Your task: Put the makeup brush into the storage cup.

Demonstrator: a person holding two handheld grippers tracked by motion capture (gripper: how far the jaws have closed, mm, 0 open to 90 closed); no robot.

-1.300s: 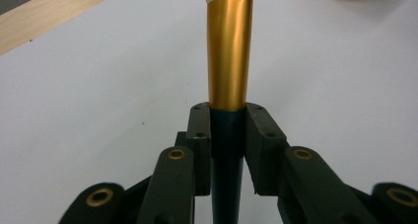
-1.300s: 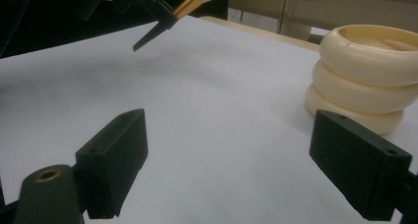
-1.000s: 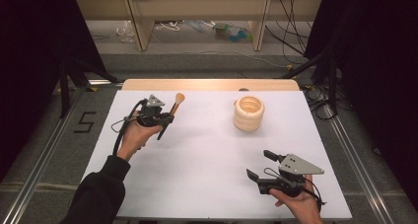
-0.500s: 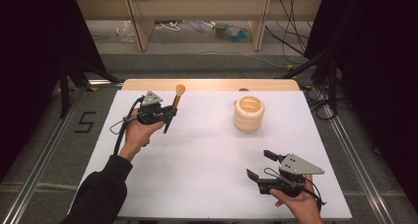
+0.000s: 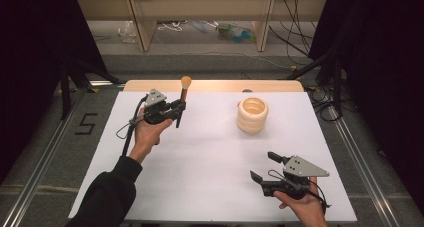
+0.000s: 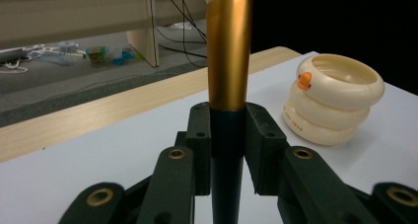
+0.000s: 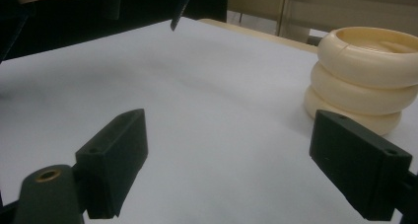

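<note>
My left gripper [image 5: 176, 110] hovers above the far left of the table, shut on a makeup brush [image 5: 182, 98]. The brush stands nearly upright, its pale round head on top. In the left gripper view the jaws clamp the brush's dark handle [image 6: 227, 135] just below the gold ferrule [image 6: 229, 51]. A cream holder made of stacked rings [image 5: 252, 115] stands at the far right of centre, open at the top [image 6: 333, 98] [image 7: 365, 73]. My right gripper [image 5: 261, 166] rests near the front right edge, open with nothing between its jaws [image 7: 241, 155].
A white sheet [image 5: 210, 152] covers the table, and a wooden strip [image 5: 215, 85] runs along its far edge. Metal rails flank the table on both sides. Beyond the far edge are shelf legs, cables and small clutter on the floor [image 5: 230, 29].
The left hand has risen slightly toward the far edge and turned the brush from a slant to nearly upright. The right gripper and the holder have not moved.
</note>
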